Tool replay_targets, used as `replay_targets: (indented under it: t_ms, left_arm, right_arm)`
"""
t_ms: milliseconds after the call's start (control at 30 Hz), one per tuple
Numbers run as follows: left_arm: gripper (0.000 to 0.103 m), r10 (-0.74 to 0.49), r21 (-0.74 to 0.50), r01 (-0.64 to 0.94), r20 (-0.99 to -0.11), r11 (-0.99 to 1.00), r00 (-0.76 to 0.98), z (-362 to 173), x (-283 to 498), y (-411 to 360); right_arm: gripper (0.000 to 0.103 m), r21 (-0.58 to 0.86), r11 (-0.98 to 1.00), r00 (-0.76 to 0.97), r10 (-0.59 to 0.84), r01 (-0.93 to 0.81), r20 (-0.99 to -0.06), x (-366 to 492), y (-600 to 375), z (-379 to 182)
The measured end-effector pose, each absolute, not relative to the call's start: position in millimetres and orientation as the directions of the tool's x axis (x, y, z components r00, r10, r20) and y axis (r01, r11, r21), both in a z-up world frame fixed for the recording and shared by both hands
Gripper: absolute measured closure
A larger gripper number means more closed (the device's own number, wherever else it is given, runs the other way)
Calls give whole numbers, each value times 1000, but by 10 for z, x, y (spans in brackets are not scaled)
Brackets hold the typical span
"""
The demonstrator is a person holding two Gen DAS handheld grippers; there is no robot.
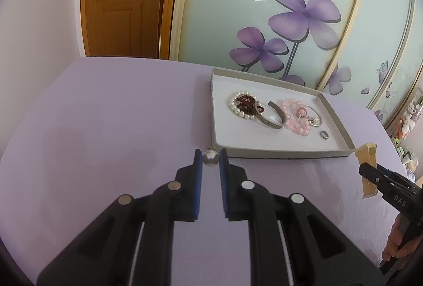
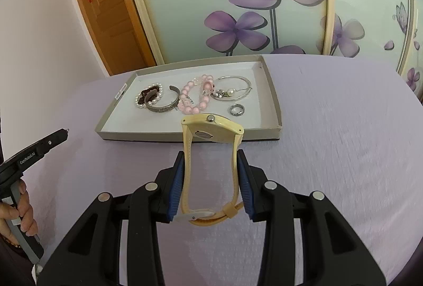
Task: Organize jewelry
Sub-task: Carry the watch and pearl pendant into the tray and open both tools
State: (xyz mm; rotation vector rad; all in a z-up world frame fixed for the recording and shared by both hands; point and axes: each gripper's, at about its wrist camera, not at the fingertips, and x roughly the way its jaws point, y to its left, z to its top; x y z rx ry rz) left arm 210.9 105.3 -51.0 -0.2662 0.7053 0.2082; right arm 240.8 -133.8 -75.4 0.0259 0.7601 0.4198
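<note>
A shallow grey box (image 1: 285,153) (image 2: 185,134) with a white floor lies on the lilac cloth. In it lie a pearl bracelet (image 1: 239,111) (image 2: 153,100), a silver cuff (image 1: 272,122) (image 2: 162,107), a pink bead bracelet (image 1: 298,124) (image 2: 198,95), a silver bangle (image 2: 235,79) and a ring (image 1: 324,134) (image 2: 236,110). My left gripper (image 1: 210,157) is shut on a pearl earring (image 1: 210,157) just before the box's near left corner. My right gripper (image 2: 211,161) is shut on a cream wristwatch (image 2: 211,132) (image 1: 366,169) and holds it above the box's near wall.
The lilac cloth (image 1: 105,127) (image 2: 343,140) covers the table. Behind stand a wardrobe with purple flower panels (image 1: 290,16) and a wooden door (image 1: 121,0). The left gripper's tip (image 2: 56,136) shows at the left in the right wrist view.
</note>
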Motion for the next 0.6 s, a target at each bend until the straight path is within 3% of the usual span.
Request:
replay_targets:
  t_ms: [333,600]
  left_arm:
    - [90,64,-202,-244,-632,948,772,-419,2214,999]
    - [90,21,-234,-211,-623,949,782,-415,2527,921]
  right_arm:
    - [63,151,936,712,341,-318,-614,2853,-1277,-561]
    - [63,171,937,656,337,-306,-675,3573,-1012,-774]
